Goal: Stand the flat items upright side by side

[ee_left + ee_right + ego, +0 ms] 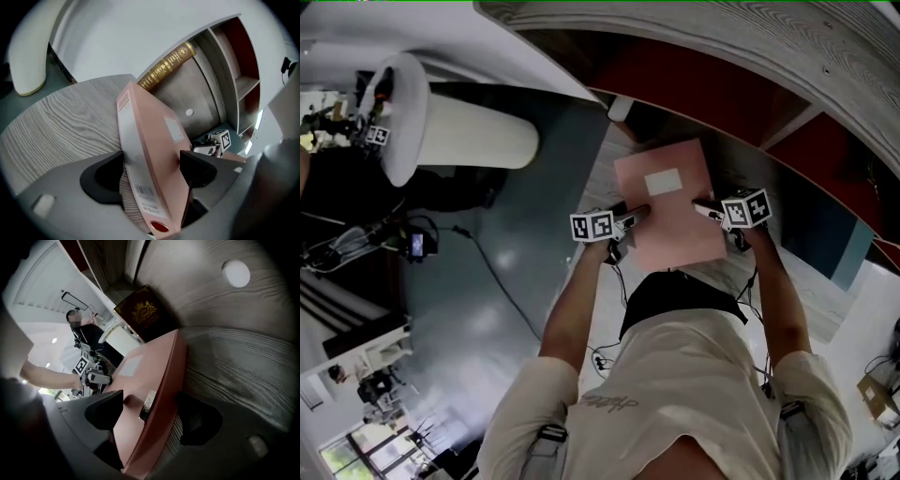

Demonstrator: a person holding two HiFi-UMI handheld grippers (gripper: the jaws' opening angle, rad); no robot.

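The left gripper (152, 164) pinches the pink binder (154, 131) at its white spine, one jaw on each side. The right gripper (150, 411) is spread wide around the binder's opposite edge, with one jaw against the cover. The binder rests tilted on the wooden table (56, 122), and beyond the binder a dark book (143, 312) lies against the shelf unit (243, 84).

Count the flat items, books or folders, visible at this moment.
2. A pink folder sits between the left gripper and right gripper; a dark book with gold lettering stands against the cabinet behind it. More could be hidden.
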